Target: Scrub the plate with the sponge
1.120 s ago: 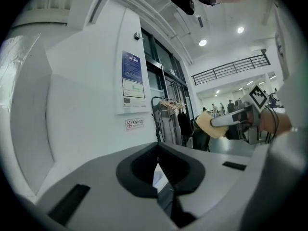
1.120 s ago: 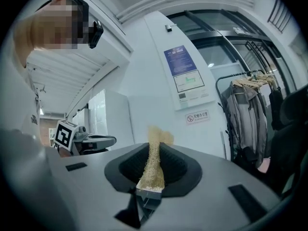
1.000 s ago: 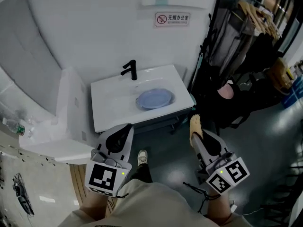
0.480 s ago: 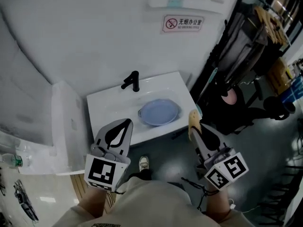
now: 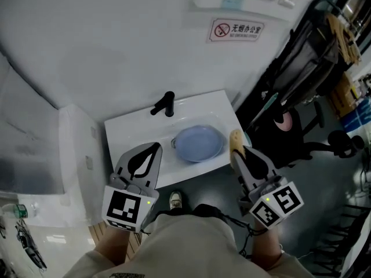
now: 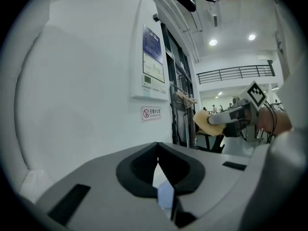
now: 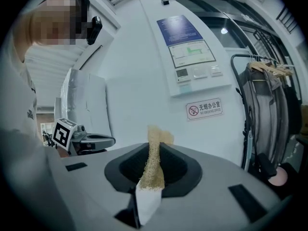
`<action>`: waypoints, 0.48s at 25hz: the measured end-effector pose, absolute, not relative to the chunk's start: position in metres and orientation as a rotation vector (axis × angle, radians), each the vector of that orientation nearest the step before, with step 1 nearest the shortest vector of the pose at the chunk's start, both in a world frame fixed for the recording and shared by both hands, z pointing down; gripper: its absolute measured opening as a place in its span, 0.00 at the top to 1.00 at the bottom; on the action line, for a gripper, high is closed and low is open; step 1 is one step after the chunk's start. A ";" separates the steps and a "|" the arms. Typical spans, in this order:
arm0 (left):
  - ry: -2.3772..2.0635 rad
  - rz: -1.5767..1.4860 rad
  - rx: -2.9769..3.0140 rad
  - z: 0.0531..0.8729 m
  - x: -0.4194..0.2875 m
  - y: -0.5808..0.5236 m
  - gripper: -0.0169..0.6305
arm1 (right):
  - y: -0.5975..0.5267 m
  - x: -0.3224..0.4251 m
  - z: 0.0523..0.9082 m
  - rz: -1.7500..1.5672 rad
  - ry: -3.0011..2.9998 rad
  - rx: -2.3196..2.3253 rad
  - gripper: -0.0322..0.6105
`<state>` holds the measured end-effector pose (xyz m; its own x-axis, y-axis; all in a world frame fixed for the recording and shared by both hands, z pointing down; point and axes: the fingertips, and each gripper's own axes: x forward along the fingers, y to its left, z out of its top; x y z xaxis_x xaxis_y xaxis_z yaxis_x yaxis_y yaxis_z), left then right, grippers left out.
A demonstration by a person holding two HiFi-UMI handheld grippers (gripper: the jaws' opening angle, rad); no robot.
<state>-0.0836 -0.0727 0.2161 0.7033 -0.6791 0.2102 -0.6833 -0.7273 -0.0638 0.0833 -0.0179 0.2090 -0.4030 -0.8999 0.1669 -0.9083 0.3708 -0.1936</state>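
Observation:
A pale blue plate lies in the white sink below a black tap in the head view. My right gripper is shut on a tan sponge, held in the air just right of the sink's front corner. The right gripper view shows the sponge pinched flat between the jaws. My left gripper is shut with nothing in it, hovering over the sink's front edge, left of the plate. From the left gripper view, the right gripper and its sponge appear at the right.
A white wall with a no-smoking sign and a control panel rises behind the sink. A black clothes rack with hanging garments stands to the right. A white partition borders the sink on the left. My shoe shows on the dark floor.
The view has drawn closer to the sink and both grippers have come forward toward it. The sponge now sits beside the sink's right front corner. Neither grip has changed.

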 end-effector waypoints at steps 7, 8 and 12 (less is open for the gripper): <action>-1.154 0.341 2.849 0.227 -0.075 -0.097 0.96 | -0.051 0.094 0.222 0.433 -2.566 1.655 0.84; -1.162 0.333 2.836 0.228 -0.073 -0.101 0.96 | -0.055 0.097 0.224 0.440 -2.567 1.648 0.84; -1.187 0.292 2.784 0.231 -0.066 -0.116 0.96 | -0.072 0.113 0.230 0.462 -2.576 1.617 0.84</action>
<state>-0.0658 -0.1158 0.2306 0.6774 -0.7036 0.2147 -0.7229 -0.6907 0.0172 0.1126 -0.0723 0.2304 -0.4457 -0.8695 0.2127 -0.8892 0.4028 -0.2167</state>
